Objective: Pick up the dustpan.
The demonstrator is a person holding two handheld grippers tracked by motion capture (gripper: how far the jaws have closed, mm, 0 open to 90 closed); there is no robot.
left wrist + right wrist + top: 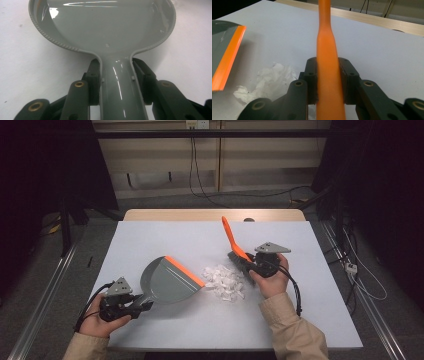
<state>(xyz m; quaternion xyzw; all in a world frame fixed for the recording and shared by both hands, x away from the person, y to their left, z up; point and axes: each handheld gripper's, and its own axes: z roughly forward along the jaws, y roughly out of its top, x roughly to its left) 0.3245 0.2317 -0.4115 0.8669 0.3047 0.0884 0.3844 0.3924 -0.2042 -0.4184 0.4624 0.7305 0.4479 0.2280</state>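
While both tools are loaded, the scene reads so:
Left tool (116, 75): clenched on the neck of the grey dustpan (167, 281), whose orange lip faces the scraps.
Right tool (328, 82): clamped on the orange brush (235, 247) handle, low down near the bristles.
Paper scraps (224, 282): heaped mid-tabletop (150, 235), between pan lip and brush.
Handling: scraps probably light, soft, easily scattered; pan and brush stiff, smooth plastic, best held at the handles as now.

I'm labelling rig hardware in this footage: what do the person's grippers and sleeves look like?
Both the left gripper and right gripper are black, each topped with a grey three-cornered plate and trailing a black cable. Close up, their jaws are dark linkages with brass-coloured pivot rivets. The sleeves are beige.
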